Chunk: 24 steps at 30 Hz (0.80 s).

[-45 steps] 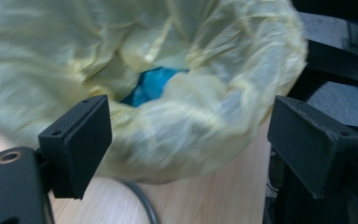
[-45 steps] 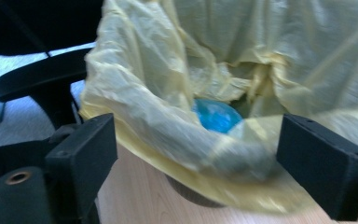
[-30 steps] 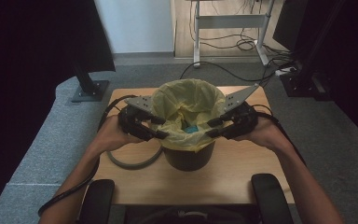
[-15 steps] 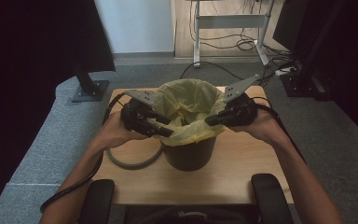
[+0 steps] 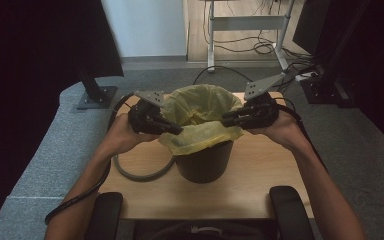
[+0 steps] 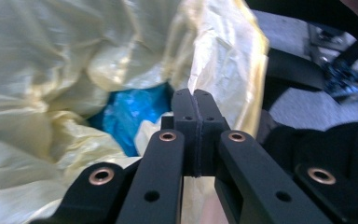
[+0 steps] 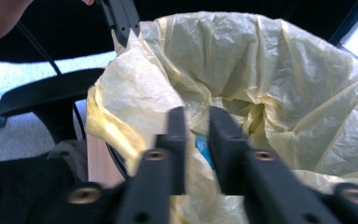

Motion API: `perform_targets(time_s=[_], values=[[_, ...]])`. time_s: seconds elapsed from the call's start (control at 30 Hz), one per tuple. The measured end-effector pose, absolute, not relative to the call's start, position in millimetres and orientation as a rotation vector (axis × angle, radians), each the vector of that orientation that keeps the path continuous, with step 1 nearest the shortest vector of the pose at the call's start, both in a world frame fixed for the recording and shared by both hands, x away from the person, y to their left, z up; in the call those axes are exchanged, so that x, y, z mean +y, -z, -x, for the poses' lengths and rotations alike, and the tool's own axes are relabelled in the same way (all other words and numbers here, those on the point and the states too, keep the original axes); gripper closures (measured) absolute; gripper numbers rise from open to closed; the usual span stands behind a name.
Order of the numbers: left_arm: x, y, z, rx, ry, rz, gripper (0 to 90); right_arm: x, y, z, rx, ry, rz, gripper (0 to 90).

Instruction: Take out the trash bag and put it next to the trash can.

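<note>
A: What lies ahead of the right gripper [image 7: 196, 140]?
B: A yellow bin liner [image 7: 270, 79], crumpled and open, something blue [image 7: 204, 148] deep inside.
A: And the fingers [image 7: 177, 140]?
B: Slightly apart, liner film between them; whether they pinch it I cannot tell. A strip of wooden bench [image 7: 100, 158] shows at left.

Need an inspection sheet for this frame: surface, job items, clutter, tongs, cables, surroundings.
Surface: wooden table, mostly bare.
Job's things: black bin with yellow liner folded over its rim; something blue inside.
Clutter: nothing seen.
Tongs: left tongs shut on the liner's edge; right tongs at the liner's rim, jaws slightly apart, grip unclear.
Cables: grey cable looped on the table beside the bin.
Surroundings: grey carpet, desk frame behind.
</note>
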<state>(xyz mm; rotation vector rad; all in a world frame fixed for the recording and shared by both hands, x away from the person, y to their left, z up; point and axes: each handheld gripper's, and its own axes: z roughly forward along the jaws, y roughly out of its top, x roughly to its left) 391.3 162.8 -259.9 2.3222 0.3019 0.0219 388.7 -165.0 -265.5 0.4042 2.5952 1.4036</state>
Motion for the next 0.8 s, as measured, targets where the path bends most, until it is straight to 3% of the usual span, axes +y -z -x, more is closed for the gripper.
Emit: perform_targets(time_s=[0.07, 0.17, 0.37, 0.47, 0.7, 0.8], values=[[167.3, 257.0, -394.1, 0.339, -0.036, -2.293, 89.8, -168.0, 265.9, -390.3, 2.589, -1.423, -0.434, 55.8], [175.9, 250.7, -399.6, 0.388, -0.068, -2.248, 89.8, -173.1, 268.9, -393.0, 2.598, -1.449, -0.462, 45.1], [185.6, 243.8, -411.8, 0.475, -0.123, -2.196, 89.8, -178.7, 278.3, -399.9, 2.613, -1.451, -0.496, 42.8], [186.8, 242.1, -417.5, 0.509, -0.151, -2.183, 89.8, -176.2, 283.3, -403.1, 2.640, -1.409, -0.504, 46.7], [182.5, 244.0, -432.3, 0.560, -0.270, -2.220, 89.8, -172.0, 288.1, -409.6, 2.689, -1.371, -0.549, 80.3], [183.0, 249.0, -437.4, 0.560, -0.261, -2.226, 89.4, -174.9, 284.9, -414.2, 2.647, -1.341, -0.599, 87.7]])
